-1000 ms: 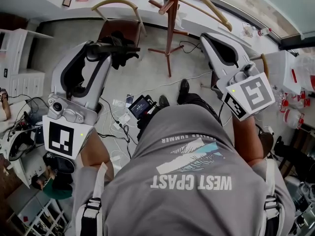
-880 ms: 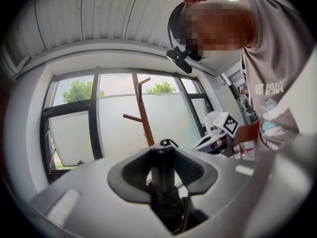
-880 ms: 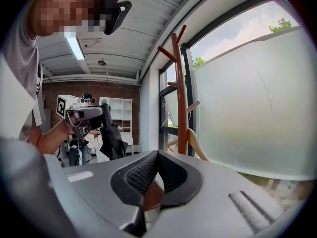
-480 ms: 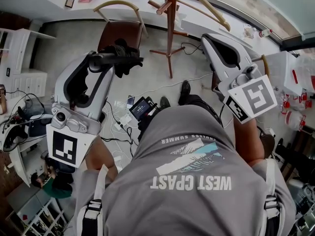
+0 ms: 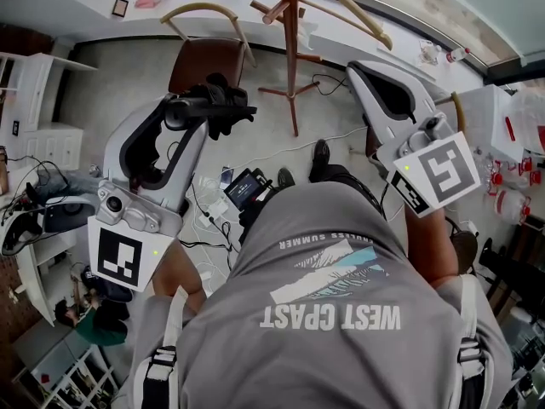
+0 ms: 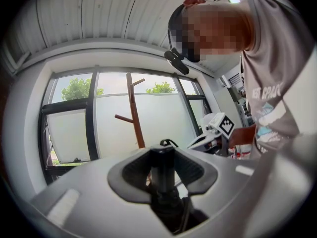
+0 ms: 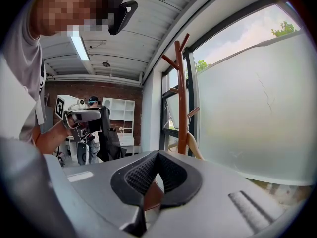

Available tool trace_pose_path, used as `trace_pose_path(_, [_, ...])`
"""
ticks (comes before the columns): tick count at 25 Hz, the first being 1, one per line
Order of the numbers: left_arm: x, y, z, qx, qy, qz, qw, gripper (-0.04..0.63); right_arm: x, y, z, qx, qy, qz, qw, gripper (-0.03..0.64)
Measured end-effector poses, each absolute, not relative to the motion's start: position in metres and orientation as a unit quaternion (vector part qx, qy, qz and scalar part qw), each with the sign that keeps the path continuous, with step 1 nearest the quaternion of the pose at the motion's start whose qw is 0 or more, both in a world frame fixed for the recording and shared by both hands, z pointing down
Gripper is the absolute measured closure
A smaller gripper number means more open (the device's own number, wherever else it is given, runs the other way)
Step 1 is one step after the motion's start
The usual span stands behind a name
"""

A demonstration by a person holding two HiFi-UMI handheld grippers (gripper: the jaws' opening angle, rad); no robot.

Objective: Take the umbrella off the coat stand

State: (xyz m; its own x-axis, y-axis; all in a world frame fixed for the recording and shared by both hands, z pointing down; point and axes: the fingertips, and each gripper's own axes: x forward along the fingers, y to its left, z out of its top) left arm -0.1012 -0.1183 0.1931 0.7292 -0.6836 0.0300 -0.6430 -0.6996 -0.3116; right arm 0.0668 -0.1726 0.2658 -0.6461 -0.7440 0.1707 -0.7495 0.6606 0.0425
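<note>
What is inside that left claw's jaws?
A black umbrella: its handle is clamped between the left gripper's pads, the bundled canopy beyond them. Farther back, the gripper's own body covers the rest, so its far end cannot be seen.

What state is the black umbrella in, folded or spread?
Folded: the umbrella hangs as a narrow black bundle from the left tool, whose jaws clamp it.
</note>
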Motion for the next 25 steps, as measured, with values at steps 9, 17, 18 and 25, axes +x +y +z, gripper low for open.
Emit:
trace_pose_path(9, [-0.09,-0.118,0.199,-0.923,0.352,-0.077,0.136,0.453,0.069,-0.164,0.268,0.404,-0.909,0.007,0.101,0.618])
trace_pose_path(17, [-0.095,-0.121,0.204,-0.922,0.354,-0.082,0.135,0.453,0.066,-0.163,0.269,0.404,-0.909,0.011,0.103,0.618])
trace_pose_path(18, [-0.096,-0.122,0.203,-0.921,0.355,-0.083,0.133,0.453,0.064,-0.163,0.269,0.403,-0.909,0.012,0.105,0.618])
trace_pose_path(25, [-0.101,-0.131,0.207,-0.921,0.358,-0.083,0.13,0.453,0.059,-0.17,0.272,0.401,-0.91,0.014,0.11,0.618])
